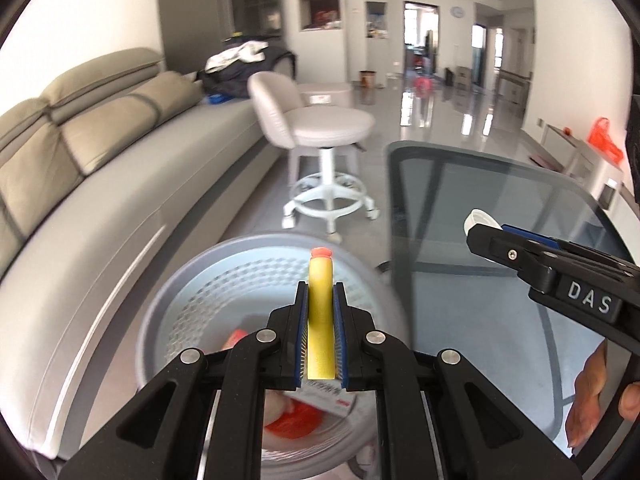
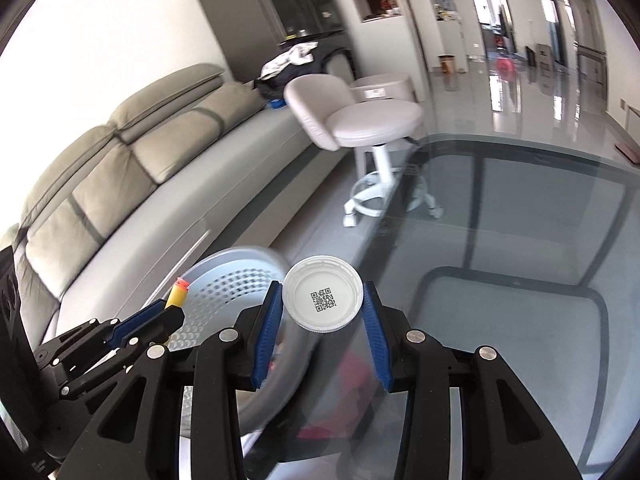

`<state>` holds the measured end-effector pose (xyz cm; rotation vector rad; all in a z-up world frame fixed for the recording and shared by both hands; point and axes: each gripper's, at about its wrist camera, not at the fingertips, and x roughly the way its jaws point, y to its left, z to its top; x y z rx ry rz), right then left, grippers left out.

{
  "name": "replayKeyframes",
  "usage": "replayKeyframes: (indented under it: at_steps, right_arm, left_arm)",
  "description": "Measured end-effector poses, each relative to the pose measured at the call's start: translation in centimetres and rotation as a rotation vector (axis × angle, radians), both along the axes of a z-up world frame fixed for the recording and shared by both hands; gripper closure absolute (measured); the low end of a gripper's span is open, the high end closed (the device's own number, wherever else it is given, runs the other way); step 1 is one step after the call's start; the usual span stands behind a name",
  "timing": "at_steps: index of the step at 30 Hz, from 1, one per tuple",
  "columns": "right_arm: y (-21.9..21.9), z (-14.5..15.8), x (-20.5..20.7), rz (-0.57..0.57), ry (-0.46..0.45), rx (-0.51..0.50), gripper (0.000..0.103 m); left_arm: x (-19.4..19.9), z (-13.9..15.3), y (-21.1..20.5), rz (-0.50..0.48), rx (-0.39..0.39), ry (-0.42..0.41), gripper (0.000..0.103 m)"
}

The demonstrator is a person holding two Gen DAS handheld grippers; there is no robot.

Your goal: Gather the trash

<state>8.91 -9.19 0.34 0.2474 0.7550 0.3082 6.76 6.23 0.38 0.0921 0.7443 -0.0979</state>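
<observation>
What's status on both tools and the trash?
Left tool shut on yellow foam dart, over grey bin. Right tool shut on white cap, at bin rim beside glass table. Nothing blocking.

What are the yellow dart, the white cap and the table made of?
The dart looks like matte foam with an orange, probably rubbery, tip. The cap seems to be smooth white plastic, with a ridged rim and a printed code inside. The table top is tinted glass: its dark frame shows through.
</observation>
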Motion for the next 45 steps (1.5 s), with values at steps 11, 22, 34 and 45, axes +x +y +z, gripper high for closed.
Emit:
replayKeyframes:
  at_steps: [11,22,34,45]
  right_arm:
    - [5.9,-1.0,0.2,0.139,0.025,-0.047,0.064]
    - [7.8,-2.1,0.6,0.205,0.066,-0.086,0.064]
    - [7.6,-2.0,0.2,0.204,0.037,-0.078,0.052]
    - [6.9,-1.9,0.1,0.176,0.031,-0.067,0.052]
  left_arm:
    - [-0.6,-0.8,5.7,0.142,-0.034,0.051,0.09]
    - [-0.5,-1.9,6.3,0.163,-0.021,0.081,0.09]
    - [-1.4,-1.6,6.8,0.199,-0.021,0.06,0.057]
    - [-1.7,-1.3,7.5,0.225,-0.034,0.047,0.048]
